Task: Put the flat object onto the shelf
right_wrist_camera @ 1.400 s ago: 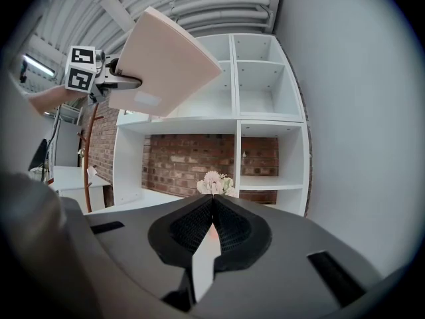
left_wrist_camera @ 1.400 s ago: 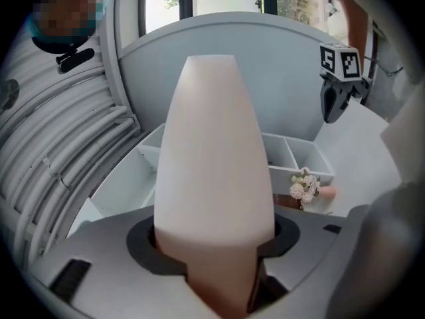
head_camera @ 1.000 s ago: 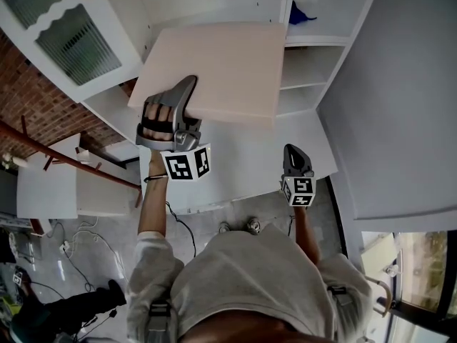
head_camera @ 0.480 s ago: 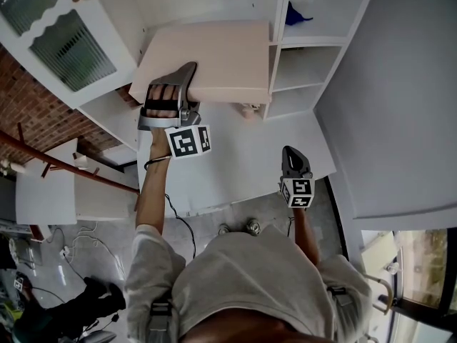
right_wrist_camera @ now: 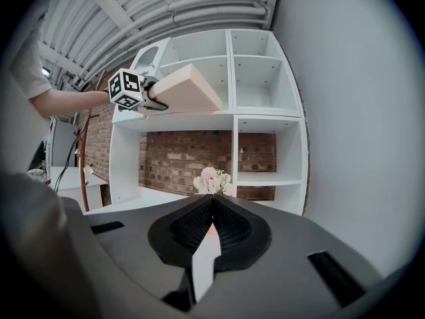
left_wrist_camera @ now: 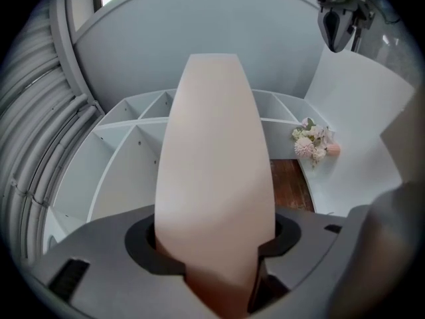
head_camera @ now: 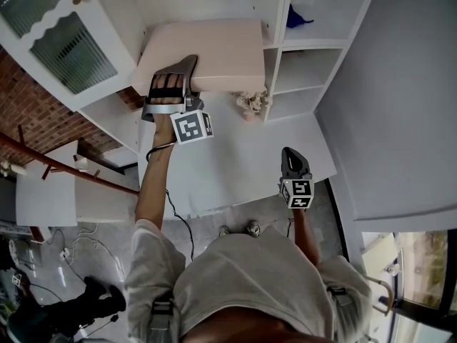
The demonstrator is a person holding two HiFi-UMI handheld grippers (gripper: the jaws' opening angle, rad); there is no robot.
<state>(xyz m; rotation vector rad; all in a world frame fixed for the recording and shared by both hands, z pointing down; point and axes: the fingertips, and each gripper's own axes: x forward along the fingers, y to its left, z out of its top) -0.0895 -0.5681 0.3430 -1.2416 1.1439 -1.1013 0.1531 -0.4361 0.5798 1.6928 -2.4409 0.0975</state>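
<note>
The left gripper's (left_wrist_camera: 212, 258) jaws clamp the near edge of the flat pale board (left_wrist_camera: 214, 158). The board reaches away toward the white shelf unit (head_camera: 303, 45), its far end at an upper left compartment. Since a second ago the board has travelled farther toward the shelves, uncovering a small bunch of flowers (head_camera: 251, 102) on the desk (head_camera: 235, 156) beneath. The right gripper (right_wrist_camera: 212, 205), low at the right and well apart, has stayed put, jaws closed on nothing.

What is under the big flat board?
A white shelf runs just below the flat board, with pink flowers lower down. The left gripper holds the board. From above, the board covers what lies directly beneath.
</note>
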